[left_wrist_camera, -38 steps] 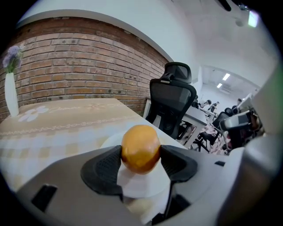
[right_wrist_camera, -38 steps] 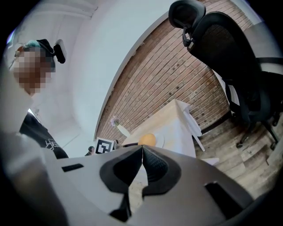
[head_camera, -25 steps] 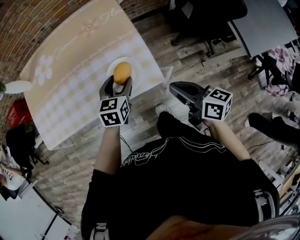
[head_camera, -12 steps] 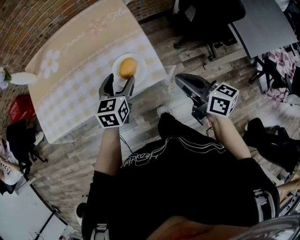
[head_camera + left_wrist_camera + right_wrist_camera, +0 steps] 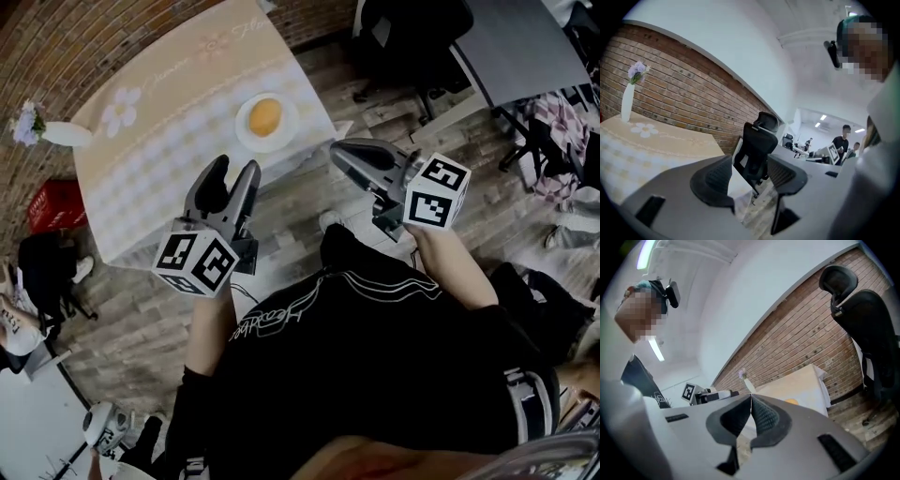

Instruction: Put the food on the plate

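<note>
Food lies on the plate, well beyond the left tool, whose empty jaws are closing. Right tool hovers clenched, empty.

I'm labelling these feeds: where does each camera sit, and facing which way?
Head view: on the head, steeply down at table, plate, food; shows forearms, left gripper, right gripper.
Left gripper view: on that gripper, toward brick wall and chair; its empty jaws are closing.
Right gripper view: on that gripper, toward the table; jaws together.
Shared: all three show the vase.
</note>
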Demonstrator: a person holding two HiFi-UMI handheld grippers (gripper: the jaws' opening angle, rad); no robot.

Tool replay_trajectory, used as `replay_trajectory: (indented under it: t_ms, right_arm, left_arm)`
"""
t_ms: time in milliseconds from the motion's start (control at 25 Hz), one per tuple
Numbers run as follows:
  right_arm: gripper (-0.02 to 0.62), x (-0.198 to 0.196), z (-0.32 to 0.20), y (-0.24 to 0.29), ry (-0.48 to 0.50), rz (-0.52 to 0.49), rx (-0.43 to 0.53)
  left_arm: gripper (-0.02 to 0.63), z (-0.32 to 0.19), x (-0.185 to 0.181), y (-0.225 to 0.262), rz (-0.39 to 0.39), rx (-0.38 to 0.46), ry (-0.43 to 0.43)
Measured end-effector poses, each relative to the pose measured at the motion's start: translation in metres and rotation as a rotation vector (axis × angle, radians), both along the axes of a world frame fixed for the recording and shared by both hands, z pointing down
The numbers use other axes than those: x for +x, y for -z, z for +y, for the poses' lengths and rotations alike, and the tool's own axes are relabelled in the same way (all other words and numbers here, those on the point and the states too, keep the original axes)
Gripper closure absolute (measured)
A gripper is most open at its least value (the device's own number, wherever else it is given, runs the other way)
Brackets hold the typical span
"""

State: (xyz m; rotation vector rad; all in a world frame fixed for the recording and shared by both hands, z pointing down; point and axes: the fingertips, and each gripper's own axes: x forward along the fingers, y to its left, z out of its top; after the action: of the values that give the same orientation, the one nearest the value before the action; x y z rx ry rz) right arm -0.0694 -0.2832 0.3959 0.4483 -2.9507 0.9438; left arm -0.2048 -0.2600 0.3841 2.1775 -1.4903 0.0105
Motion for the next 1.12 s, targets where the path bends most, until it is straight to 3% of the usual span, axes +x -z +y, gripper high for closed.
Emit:
replay_trajectory:
  t_ms: [160,280,520,1120]
  right_arm:
    - [0.598,-0.006,0.027,0.021,0.031,-0.016,0.057]
    - [0.598,-0.007,0.045,0.028,0.043,-0.015,0.057]
    - [0.599,-0.003,0.07,0.04,0.052,-0.025,0.066]
    - [0.6,0.007,0.081,0.049,0.052,-0.023,0.08]
  left_arm:
    - [0.473,0.034,0.015,0.025,0.071,0.028,-0.043]
    - [0.512,0.057,0.032,0.035,0.093,0.031,-0.096]
    - [0.58,0.079,0.053,0.051,0.04,0.046,-0.153]
    - [0.594,0.086,0.068,0.055,0.021,0.033,-0.167]
